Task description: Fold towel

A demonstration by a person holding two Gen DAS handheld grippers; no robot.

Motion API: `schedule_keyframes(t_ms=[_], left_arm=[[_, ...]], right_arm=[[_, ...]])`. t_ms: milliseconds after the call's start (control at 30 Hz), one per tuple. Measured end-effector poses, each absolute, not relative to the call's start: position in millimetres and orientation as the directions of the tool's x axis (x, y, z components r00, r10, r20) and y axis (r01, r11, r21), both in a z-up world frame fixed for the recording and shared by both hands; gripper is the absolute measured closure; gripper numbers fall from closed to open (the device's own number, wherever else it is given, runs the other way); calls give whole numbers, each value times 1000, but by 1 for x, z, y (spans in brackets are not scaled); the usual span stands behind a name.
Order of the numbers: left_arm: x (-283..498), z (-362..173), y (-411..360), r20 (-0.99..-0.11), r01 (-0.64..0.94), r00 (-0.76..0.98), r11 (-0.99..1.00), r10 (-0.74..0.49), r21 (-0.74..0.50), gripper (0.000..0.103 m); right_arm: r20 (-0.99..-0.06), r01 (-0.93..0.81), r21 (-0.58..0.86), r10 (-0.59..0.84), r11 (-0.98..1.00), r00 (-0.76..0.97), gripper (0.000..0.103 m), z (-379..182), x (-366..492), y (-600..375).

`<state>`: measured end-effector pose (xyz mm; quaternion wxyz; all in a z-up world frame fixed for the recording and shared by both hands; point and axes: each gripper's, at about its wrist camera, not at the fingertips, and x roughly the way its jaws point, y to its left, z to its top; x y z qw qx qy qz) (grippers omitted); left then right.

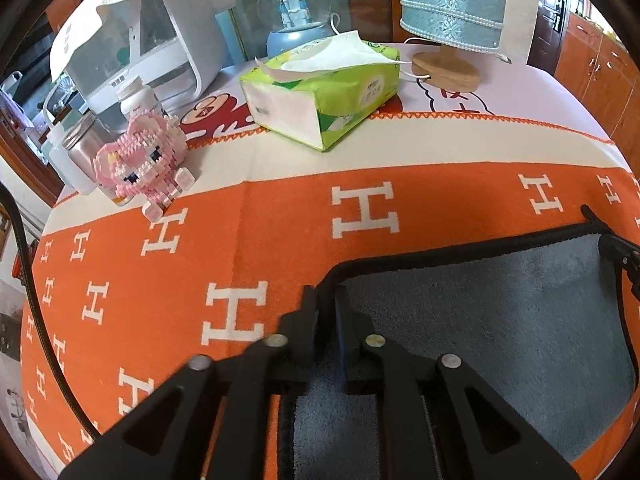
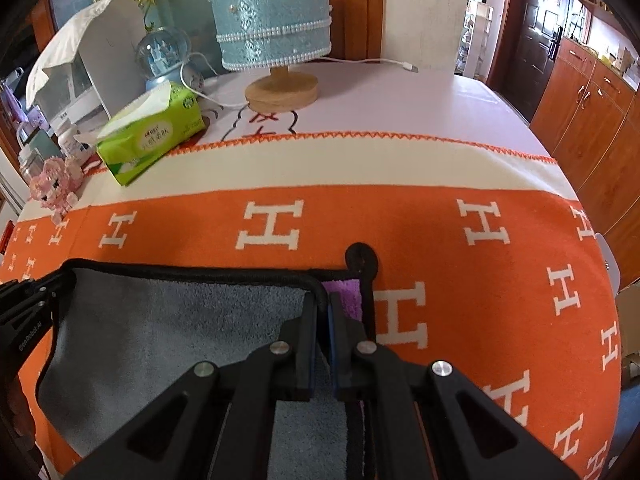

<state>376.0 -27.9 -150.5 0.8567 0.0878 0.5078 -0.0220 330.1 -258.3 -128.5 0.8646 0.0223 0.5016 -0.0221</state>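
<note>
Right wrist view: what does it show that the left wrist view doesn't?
Only the right wrist view shows the purple cloth under the towel's corner and the door. Only the left wrist view shows the metal jar. Both show the grey towel, each gripper, left and right, shut on a corner, and the tissue pack.

The towel (image 1: 500, 320) runs off the bottom edge in both views, its near side hidden under the gripper linkages. The lamp (image 2: 272, 12) is cut off at the top. Print on the tissue pack (image 1: 324, 96) is too small to read.
</note>
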Motion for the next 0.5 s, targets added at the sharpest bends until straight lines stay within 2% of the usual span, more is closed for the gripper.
schedule_keyframes(t_ms=[67, 133, 167, 233, 300, 333, 367, 500], left_arm=[[376, -150, -28, -870, 116, 488, 983, 69, 143, 55], [374, -147, -27, -864, 109, 499, 984, 69, 142, 37], [373, -146, -26, -863, 106, 501, 985, 66, 137, 34], [373, -144, -27, -867, 101, 495, 987, 59, 125, 32], [372, -142, -27, -873, 93, 485, 989, 56, 115, 23], [372, -141, -27, -876, 88, 480, 991, 50, 104, 15], [371, -138, -26, -877, 83, 479, 993, 31, 80, 12], [363, -126, -24, -875, 67, 484, 998, -21, 13, 9]], right_arm=[[-865, 53, 14, -15, 998, 501, 92, -127, 328, -257], [-859, 52, 20, -9, 998, 511, 83, -124, 327, -258], [-853, 54, 22, -10, 998, 522, 76, -121, 325, -258], [-843, 61, 14, -21, 998, 537, 69, -116, 324, -257], [-839, 59, 14, -20, 998, 543, 68, -111, 322, -256], [-840, 58, 18, -16, 998, 542, 68, -110, 322, -255], [-841, 60, 25, -12, 998, 542, 68, -108, 321, -255], [-837, 66, 31, -10, 997, 546, 68, -99, 314, -252]])
